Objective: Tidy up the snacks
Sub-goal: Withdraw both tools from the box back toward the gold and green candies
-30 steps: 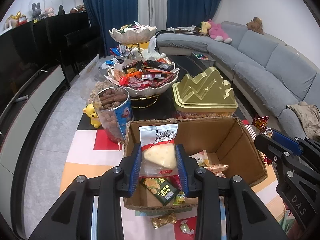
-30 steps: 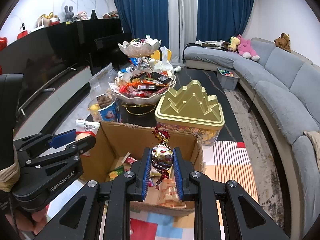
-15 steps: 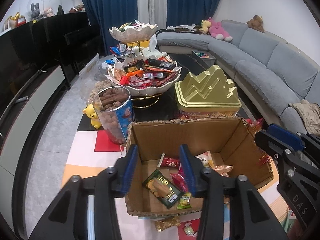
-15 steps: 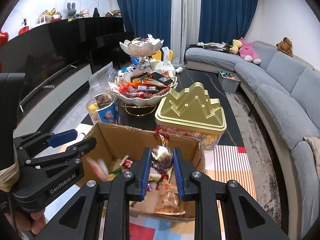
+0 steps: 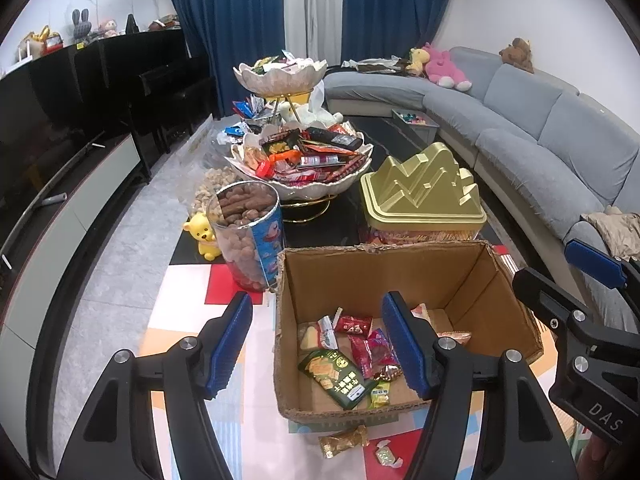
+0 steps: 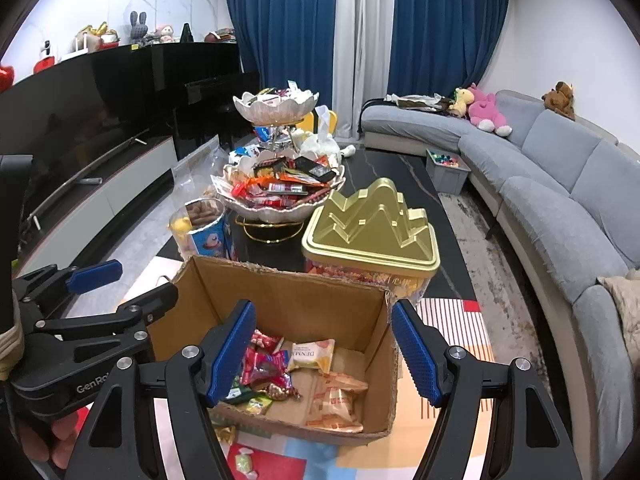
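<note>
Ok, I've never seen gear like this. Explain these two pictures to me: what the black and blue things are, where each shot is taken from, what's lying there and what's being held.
There is no robot here. A person carries a hand-held gripper in each hand, a black clamp with two blue-padded fingers, and a wide-angle camera on each one looks forward along those fingers. One picture comes from the left hand-held gripper, the other from the right hand-held gripper; each also catches the other at its edge. Both hang over an open cardboard box with wrapped snacks lying in its bottom. Both sets of jaws are opening, with nothing between the pads, so nothing is held. Behind the box stand a gold lidded tin, a tub of brown snacks and a tiered bowl stand piled with packets. A couple of sweets lie outside the box.
</note>
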